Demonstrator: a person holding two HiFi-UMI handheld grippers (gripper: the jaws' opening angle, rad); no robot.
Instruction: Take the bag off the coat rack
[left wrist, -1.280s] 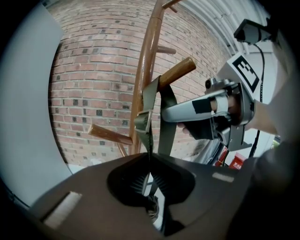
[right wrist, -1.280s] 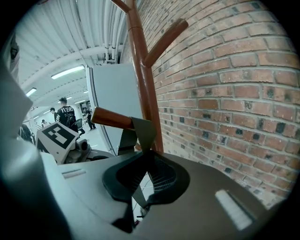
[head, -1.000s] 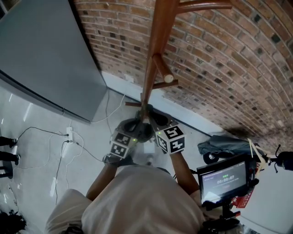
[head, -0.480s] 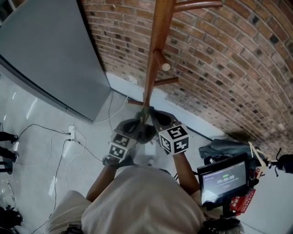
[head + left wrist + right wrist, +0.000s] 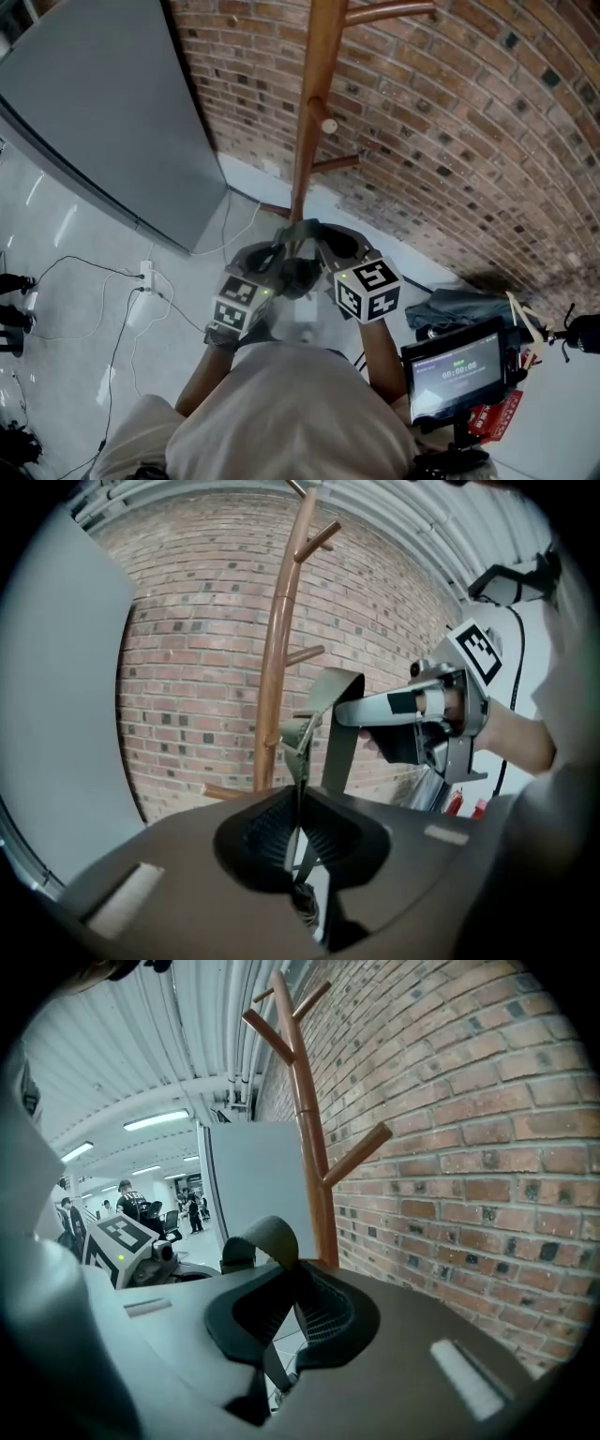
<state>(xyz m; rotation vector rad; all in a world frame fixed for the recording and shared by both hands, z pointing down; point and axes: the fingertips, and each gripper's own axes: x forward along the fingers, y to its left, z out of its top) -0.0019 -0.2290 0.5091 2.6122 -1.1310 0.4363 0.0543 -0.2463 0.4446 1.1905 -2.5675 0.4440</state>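
Observation:
The wooden coat rack [image 5: 314, 103] stands by the brick wall, and its pegs that show are bare. The dark olive bag [image 5: 298, 275] hangs between my two grippers, just in front of the rack's foot. My left gripper [image 5: 275, 253] is shut on a thin strap [image 5: 302, 738]. My right gripper [image 5: 325, 246] is shut on a wide strap loop [image 5: 267, 1234]. In the left gripper view, the left gripper [image 5: 298, 803] pinches the strap between ribbed pads, with the rack [image 5: 277, 639] behind. In the right gripper view, the right gripper [image 5: 292, 1302] stands beside the rack [image 5: 309, 1119].
A tall grey panel [image 5: 94, 122] leans at the left. Cables and a power strip [image 5: 142, 275] lie on the pale floor. A small screen on a stand [image 5: 455, 370] and a dark cloth heap [image 5: 461, 305] are at the right. People stand far off [image 5: 127, 1199].
Both grippers, still holding the straps, have come slightly back from the rack toward the person. The rack's pegs have slid up in the head view.

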